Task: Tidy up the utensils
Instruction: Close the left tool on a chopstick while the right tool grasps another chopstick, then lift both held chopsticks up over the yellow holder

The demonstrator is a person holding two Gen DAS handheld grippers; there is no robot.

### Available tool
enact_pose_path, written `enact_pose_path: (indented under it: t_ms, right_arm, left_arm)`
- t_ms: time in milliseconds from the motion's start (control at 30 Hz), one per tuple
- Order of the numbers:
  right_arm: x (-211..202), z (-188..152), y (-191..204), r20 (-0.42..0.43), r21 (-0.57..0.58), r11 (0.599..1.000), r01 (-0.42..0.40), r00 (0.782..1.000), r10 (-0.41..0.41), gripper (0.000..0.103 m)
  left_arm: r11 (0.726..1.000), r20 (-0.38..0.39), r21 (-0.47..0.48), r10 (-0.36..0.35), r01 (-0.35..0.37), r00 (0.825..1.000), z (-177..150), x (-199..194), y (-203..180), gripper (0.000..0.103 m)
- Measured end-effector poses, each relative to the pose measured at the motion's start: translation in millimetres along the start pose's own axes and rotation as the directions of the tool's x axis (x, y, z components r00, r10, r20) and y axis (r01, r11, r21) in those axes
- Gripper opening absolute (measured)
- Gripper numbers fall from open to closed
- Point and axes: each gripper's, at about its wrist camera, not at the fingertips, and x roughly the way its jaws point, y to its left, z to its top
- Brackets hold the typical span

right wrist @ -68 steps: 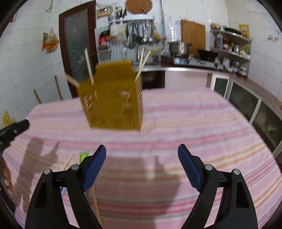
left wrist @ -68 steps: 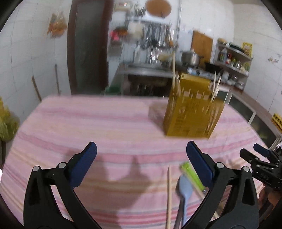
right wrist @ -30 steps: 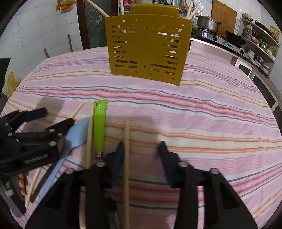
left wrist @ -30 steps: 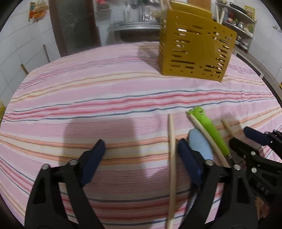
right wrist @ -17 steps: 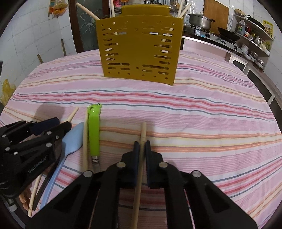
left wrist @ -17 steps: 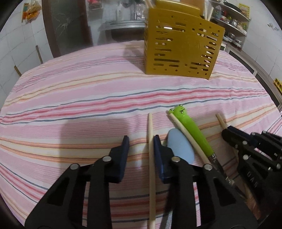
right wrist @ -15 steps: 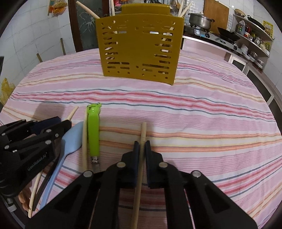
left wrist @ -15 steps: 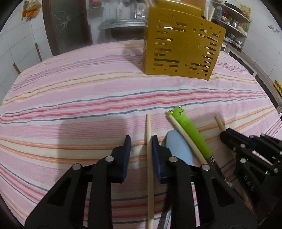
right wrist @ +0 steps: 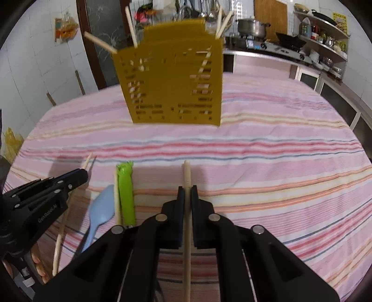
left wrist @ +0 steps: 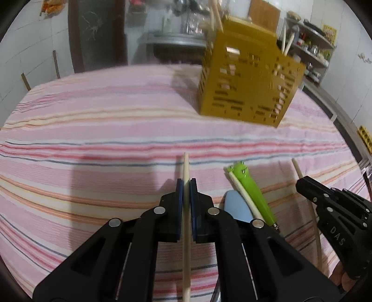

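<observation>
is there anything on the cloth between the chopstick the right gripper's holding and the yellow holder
Nothing visible. The right gripper is shut on a chopstick, and only bare striped tablecloth lies between it and the yellow holder. The green utensil and blue spoon lie off to its left.

Mustard-yellow caddy (right wrist: 172,81), pink-striped tablecloth (right wrist: 267,162), green-handled utensil (right wrist: 125,190)

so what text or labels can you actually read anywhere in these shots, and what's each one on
"GenRobot.AI": white lettering on the side of the left hand-held gripper, in the right wrist view.
"DAS": white letters on the right hand-held gripper, in the left wrist view; possibly part of a longer marking.
Yellow poster on the back wall: too small and blurred to read.
Yellow utensil holder: no text visible.
</observation>
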Motion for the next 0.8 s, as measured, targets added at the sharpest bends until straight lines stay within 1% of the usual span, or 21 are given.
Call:
enact_pose_path:
  t_ms: [100, 200, 333, 433, 500, 567, 667, 800]
  right_arm:
    - [-16, 2, -5, 0.060, 0.020, 1.000, -0.016, 0.998, 0.015, 0.006]
    - [-33, 3, -8, 0.128, 0.040, 0.999, -0.028, 0.991, 0.022, 0.006]
    - [-56, 2, -14, 0.217, 0.054, 0.998, -0.042, 0.976, 0.029, 0.006]
    - [-71, 0, -17, 0.275, 0.061, 0.997, -0.046, 0.961, 0.027, 0.006]
    - [-78, -2, -20, 0.301, 0.070, 0.996, -0.059, 0.953, 0.036, 0.006]
    - [-85, -4, -21, 0.329, 0.076, 0.995, -0.067, 0.944, 0.038, 0.006]
    - [-97, -7, -22, 0.376, 0.069, 0.995, -0.078, 0.925, 0.046, 0.006]
    - [-109, -12, -24, 0.425, 0.068, 0.995, -0.078, 0.904, 0.042, 0.006]
  left_arm:
    - [0.999, 0.054, -0.030, -0.013, 0.014, 0.998, 3, -18, 7, 0.004]
    - [0.999, 0.128, -0.032, -0.012, 0.016, 0.992, 4, -39, 10, 0.004]
    - [0.999, 0.238, -0.030, -0.008, 0.015, 0.971, 0, -73, 14, 0.004]
    - [1.000, 0.301, -0.027, 0.012, -0.004, 0.954, -3, -94, 15, 0.004]
    - [1.000, 0.327, -0.031, 0.013, -0.003, 0.945, -6, -105, 16, 0.004]
    - [0.999, 0.363, -0.033, 0.022, -0.010, 0.932, -11, -117, 16, 0.005]
    - [0.999, 0.398, -0.030, 0.039, -0.029, 0.916, -17, -129, 16, 0.004]
    - [0.999, 0.426, -0.027, 0.051, -0.044, 0.904, -23, -141, 17, 0.005]
